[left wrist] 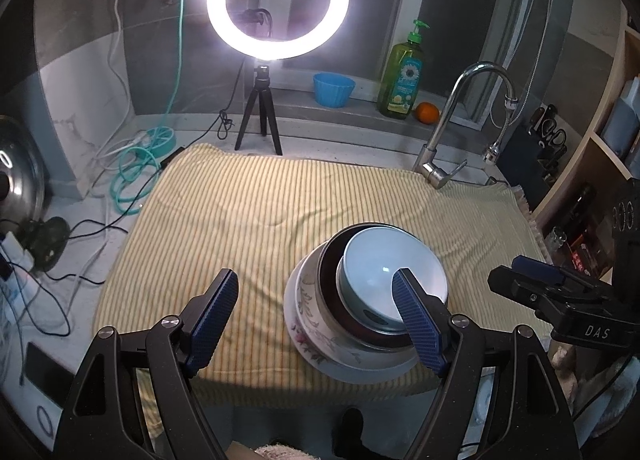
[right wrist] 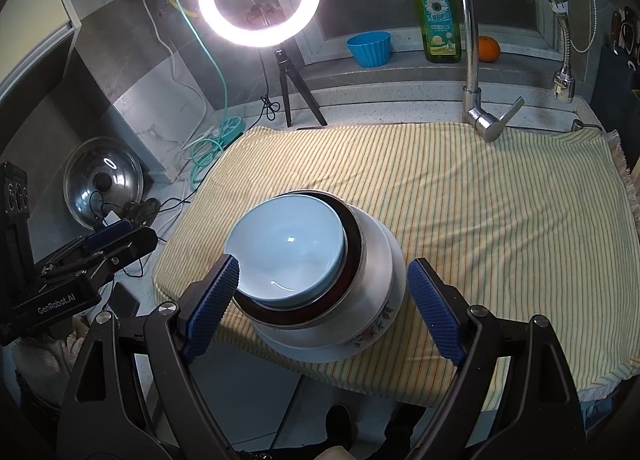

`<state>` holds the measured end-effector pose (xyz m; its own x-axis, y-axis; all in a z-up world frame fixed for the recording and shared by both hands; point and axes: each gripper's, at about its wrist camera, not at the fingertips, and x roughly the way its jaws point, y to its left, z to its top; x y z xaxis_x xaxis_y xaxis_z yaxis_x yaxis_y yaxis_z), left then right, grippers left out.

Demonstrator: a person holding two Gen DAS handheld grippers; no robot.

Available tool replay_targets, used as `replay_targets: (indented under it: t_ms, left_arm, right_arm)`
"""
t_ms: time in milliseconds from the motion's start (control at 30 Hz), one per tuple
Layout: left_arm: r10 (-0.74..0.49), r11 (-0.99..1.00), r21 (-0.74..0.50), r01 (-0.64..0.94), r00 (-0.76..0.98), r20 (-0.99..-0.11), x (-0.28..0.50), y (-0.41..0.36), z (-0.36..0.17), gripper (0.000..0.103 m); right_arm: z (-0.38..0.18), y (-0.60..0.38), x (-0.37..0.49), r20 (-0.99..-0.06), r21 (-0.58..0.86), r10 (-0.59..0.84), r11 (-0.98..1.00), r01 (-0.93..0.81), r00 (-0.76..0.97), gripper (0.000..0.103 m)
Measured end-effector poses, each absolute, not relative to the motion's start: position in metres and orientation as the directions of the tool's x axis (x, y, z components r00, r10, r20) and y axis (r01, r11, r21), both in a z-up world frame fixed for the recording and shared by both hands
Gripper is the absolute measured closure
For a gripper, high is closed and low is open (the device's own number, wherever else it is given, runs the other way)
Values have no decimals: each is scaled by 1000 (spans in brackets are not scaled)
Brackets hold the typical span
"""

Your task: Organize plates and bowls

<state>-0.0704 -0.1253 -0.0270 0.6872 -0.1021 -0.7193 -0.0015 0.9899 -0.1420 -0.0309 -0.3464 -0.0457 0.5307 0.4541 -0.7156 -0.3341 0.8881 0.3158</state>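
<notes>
A stack of dishes sits near the front edge of the striped yellow towel (left wrist: 248, 212). A light blue bowl (left wrist: 384, 260) rests in a dark-rimmed bowl (left wrist: 332, 292), which rests in a white floral bowl on a white plate (left wrist: 320, 356). My left gripper (left wrist: 316, 316) is open and empty, left of the stack, its right finger in front of it. In the right wrist view the blue bowl (right wrist: 288, 244) tops the stack over the floral bowl (right wrist: 380, 280). My right gripper (right wrist: 324, 300) is open and empty, its fingers on either side of the stack's near side.
A ring light on a tripod (left wrist: 260, 116) stands behind the towel. A faucet (right wrist: 476, 60) rises at the back right. A blue cup (right wrist: 368, 46), a green soap bottle (right wrist: 436, 8) and an orange (right wrist: 488, 48) sit on the ledge. A pot lid (right wrist: 102, 184) and cables lie left.
</notes>
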Motion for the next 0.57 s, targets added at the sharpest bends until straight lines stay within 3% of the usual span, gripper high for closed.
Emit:
replay_targets:
  t_ms: [567]
  left_arm:
    - [-66,994,-105,-12,704,-707,-64,-126,-28,24]
  right_arm:
    - [-49,-342,-20,-723,319,458,885,-338,517,15]
